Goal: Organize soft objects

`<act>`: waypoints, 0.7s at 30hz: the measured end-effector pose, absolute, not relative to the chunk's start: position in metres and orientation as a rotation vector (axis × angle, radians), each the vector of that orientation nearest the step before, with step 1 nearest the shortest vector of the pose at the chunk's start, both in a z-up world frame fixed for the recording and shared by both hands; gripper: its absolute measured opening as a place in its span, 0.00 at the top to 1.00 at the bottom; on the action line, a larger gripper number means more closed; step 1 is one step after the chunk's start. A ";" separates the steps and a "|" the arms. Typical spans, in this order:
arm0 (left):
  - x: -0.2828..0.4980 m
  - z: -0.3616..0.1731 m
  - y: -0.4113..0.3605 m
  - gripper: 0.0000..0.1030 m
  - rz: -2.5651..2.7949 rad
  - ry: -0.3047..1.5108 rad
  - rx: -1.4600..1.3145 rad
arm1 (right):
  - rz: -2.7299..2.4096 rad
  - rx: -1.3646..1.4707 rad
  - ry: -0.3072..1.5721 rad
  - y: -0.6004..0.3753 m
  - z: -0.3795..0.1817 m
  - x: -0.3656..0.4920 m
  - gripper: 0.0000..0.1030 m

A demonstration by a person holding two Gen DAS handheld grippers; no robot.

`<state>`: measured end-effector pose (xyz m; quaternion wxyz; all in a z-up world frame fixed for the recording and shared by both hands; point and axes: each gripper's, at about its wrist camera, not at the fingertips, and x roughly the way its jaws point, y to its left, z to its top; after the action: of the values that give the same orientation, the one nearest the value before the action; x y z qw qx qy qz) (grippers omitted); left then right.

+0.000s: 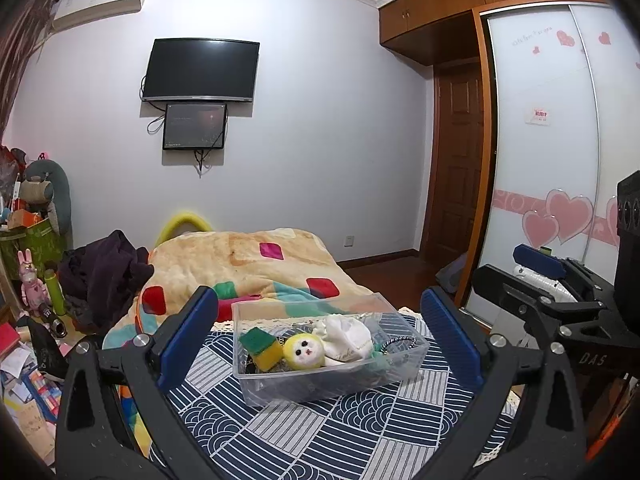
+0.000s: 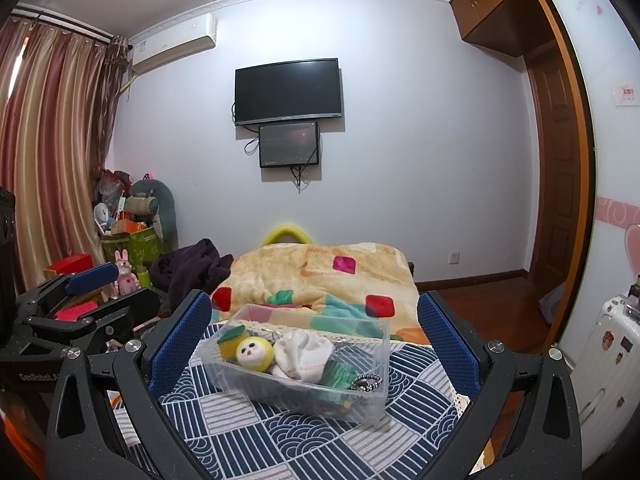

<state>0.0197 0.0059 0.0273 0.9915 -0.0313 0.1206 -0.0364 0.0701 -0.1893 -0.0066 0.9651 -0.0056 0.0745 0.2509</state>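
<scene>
A clear plastic bin (image 1: pixel 328 376) sits on a blue-and-white patterned cloth (image 1: pixel 320 432) spread over the near end of the bed, and it holds all the soft things. At its left end lies a yellow sponge with a green scrub face (image 1: pixel 262 346); just right of that is a round yellow plush with a white face (image 1: pixel 306 352), touching a crumpled white cloth pouch (image 1: pixel 346 338). A beaded bracelet (image 2: pixel 367 382) lies at the right end, beside something green (image 2: pixel 336 372) half under the pouch.

The left gripper (image 1: pixel 320 336) hangs near the bin with its blue-padded fingers (image 1: pixel 188 334) wide apart and nothing between them — the bin shows through the gap. The right gripper (image 2: pixel 314 344) is the same: fingers (image 2: pixel 448 344) spread, holding nothing. Farther back, an orange patchwork blanket (image 2: pixel 320 272) covers the bed, with a dark garment (image 2: pixel 196 268) heaped at its left.
</scene>
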 end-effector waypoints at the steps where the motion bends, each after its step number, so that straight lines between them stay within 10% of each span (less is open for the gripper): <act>1: 0.020 0.028 0.006 0.00 -0.074 0.243 -0.065 | 0.507 -0.012 0.151 -0.189 -0.007 0.070 0.00; 21: 0.037 0.004 0.015 0.00 -0.063 0.348 -0.113 | 0.497 -0.020 0.210 -0.188 -0.020 0.076 0.00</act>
<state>0.0370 0.0154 0.0043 0.9828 -0.0563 0.1730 -0.0315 0.0759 -0.1879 -0.0201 0.9638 -0.0101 0.1036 0.2455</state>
